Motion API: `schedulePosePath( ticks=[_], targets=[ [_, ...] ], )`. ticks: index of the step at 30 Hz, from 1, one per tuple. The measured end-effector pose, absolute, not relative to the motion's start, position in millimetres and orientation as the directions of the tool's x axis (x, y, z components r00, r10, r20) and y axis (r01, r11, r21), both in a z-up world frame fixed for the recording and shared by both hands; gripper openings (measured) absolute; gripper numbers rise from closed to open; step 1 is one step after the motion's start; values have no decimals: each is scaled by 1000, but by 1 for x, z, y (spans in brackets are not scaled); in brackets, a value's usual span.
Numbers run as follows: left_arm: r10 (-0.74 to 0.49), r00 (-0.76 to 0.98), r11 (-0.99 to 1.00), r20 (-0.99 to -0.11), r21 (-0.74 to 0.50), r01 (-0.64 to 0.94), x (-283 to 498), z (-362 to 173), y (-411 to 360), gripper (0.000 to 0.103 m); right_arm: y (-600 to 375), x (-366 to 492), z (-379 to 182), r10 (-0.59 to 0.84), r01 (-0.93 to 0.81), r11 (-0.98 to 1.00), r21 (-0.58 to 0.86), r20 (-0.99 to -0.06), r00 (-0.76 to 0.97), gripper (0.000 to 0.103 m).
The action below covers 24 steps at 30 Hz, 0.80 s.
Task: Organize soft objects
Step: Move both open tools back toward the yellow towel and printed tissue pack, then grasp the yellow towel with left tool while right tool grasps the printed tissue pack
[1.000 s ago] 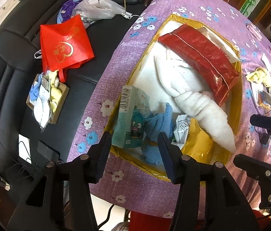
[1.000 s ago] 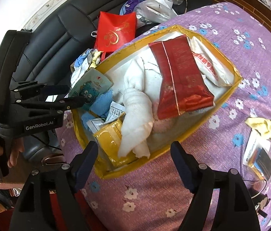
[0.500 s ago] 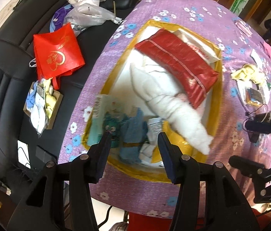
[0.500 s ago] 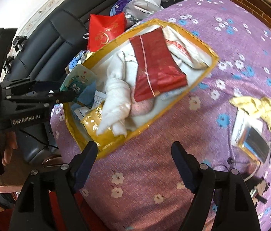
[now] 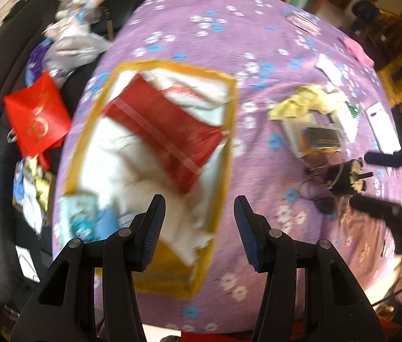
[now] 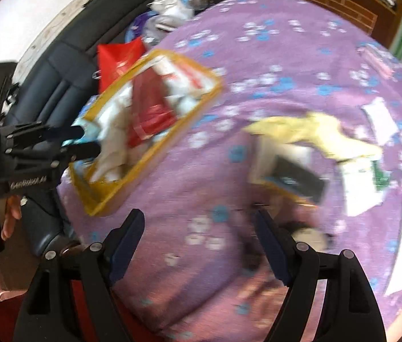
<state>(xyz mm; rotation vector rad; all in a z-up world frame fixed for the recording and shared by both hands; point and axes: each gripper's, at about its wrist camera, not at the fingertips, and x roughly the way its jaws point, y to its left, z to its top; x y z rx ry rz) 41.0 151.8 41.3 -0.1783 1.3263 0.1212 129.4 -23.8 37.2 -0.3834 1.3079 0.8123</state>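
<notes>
Both grippers, left gripper (image 5: 199, 222) and right gripper (image 6: 199, 242), gape over bare purple cloth (image 6: 258, 65); yellow box (image 5: 228, 131) rim seemingly just beside.

Purple flowered tablecloth (image 5: 258, 65), yellow-rimmed box (image 5: 231, 131), red packet (image 5: 166, 131)

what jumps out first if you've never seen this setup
The yellow-rimmed box on the purple flowered tablecloth, stuffed with white cloth and a red packet lying across the top. To its right on the tablecloth, a crumpled yellow cloth lies among loose packets. Both the left gripper and right gripper hang open and empty in the foreground.
</notes>
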Motion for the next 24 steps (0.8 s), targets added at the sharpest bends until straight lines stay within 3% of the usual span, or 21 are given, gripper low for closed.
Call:
schedulePosePath(
  ticks=[13,24],
  targets=[
    [-69,143,995,-987,-79,-68,102,12,81,50,-109,240,-3,208,-570,806,156,-978,26,79],
    [-81,91,993,-993,-88,-76,135,1,57,50,-101,279,-47,174,-658,734,168,-983,-57,79]
  ],
)
